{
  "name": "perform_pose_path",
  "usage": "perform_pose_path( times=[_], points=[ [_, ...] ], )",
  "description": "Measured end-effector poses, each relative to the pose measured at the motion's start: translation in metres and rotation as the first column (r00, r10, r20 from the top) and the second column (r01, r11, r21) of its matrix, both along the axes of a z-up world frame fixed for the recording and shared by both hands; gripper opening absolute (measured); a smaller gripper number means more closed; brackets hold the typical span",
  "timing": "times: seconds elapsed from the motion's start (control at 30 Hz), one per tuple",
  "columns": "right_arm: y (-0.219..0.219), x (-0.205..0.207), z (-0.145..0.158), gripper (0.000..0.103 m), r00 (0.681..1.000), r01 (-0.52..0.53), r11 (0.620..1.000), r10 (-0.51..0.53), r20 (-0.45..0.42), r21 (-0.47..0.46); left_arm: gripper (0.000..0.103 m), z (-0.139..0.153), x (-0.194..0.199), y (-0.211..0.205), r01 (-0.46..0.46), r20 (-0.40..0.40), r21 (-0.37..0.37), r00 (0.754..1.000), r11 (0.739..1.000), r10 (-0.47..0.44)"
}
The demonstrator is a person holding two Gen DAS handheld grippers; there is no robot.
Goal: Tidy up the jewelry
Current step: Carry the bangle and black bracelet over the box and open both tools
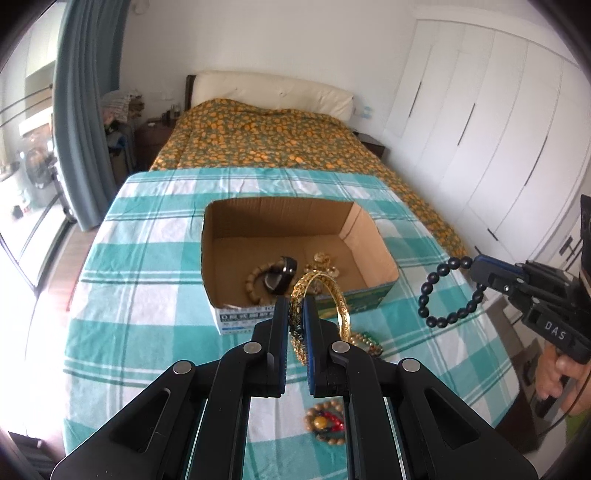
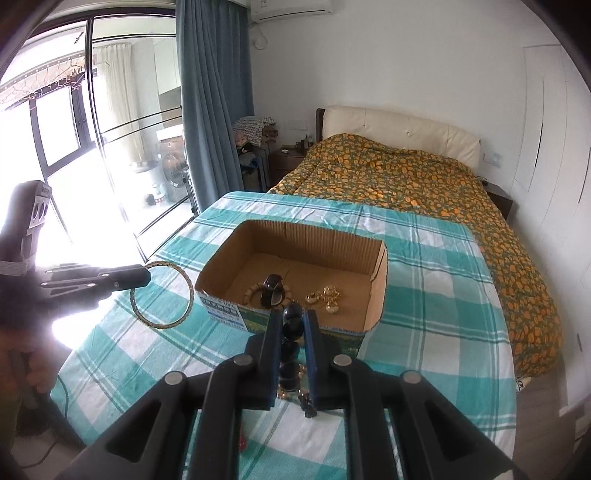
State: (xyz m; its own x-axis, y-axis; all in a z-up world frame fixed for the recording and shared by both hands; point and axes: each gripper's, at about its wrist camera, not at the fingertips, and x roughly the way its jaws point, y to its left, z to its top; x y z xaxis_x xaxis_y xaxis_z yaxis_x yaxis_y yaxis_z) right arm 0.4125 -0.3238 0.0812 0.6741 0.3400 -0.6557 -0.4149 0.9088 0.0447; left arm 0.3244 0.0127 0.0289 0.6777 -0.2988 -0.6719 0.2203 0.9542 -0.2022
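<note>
Bedroom interior. White walls (image 2: 388,55) carry a wall-mounted air conditioner (image 2: 291,9) above a blue-grey curtain (image 2: 214,103). Beside the curtain, dark-framed sliding glass doors (image 2: 92,129) admit strong daylight that overexposes the floor near them. A bed (image 1: 258,136) with a cream padded headboard (image 2: 399,129) and an orange-and-green floral bedspread (image 2: 424,192) stands against the far wall, flanked by dark wooden nightstands (image 2: 284,162). White built-in wardrobe doors (image 1: 480,129) line one side. A pile of folded fabric (image 2: 255,129) sits near the curtain. Wooden flooring (image 1: 62,266) shows below.
</note>
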Motion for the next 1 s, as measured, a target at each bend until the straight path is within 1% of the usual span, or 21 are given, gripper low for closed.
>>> perform_pose_path(
  times=[0.2,0.37,0.53,0.7,0.87,1.0],
  points=[
    [0.015,0.043,0.009,0.012,1.0,-0.001,1.0,0.001,0.001,-0.008,0.006,0.006,0.046,0.0,-0.033,0.005,-0.013,0.999,0.999,0.033],
    [0.025,0.088,0.004,0.012,0.999,0.005,0.999,-0.004,-0.037,0.031,0.006,0.0,0.086,-0.003,-0.056,-0.01,-0.018,0.998,0.998,0.056],
    [0.038,0.133,-0.017,0.012,0.995,0.007,0.998,-0.001,-0.098,0.058,0.006,-0.023,0.123,-0.009,-0.07,-0.047,0.024,0.996,0.997,0.071],
    [0.053,0.17,-0.049,0.012,0.987,0.0,0.998,0.009,-0.161,0.059,0.006,-0.055,0.153,-0.01,-0.072,-0.105,0.058,0.991,0.996,0.078],
    [0.067,0.193,-0.075,0.012,0.983,-0.014,0.999,0.019,-0.183,0.031,0.007,-0.081,0.171,-0.013,-0.071,-0.136,0.092,0.987,0.993,0.083],
    [0.07,0.205,-0.093,0.012,0.981,-0.008,1.0,0.011,-0.195,0.017,0.009,-0.092,0.178,-0.016,-0.07,-0.138,0.116,0.987,0.991,0.086]
  ],
)
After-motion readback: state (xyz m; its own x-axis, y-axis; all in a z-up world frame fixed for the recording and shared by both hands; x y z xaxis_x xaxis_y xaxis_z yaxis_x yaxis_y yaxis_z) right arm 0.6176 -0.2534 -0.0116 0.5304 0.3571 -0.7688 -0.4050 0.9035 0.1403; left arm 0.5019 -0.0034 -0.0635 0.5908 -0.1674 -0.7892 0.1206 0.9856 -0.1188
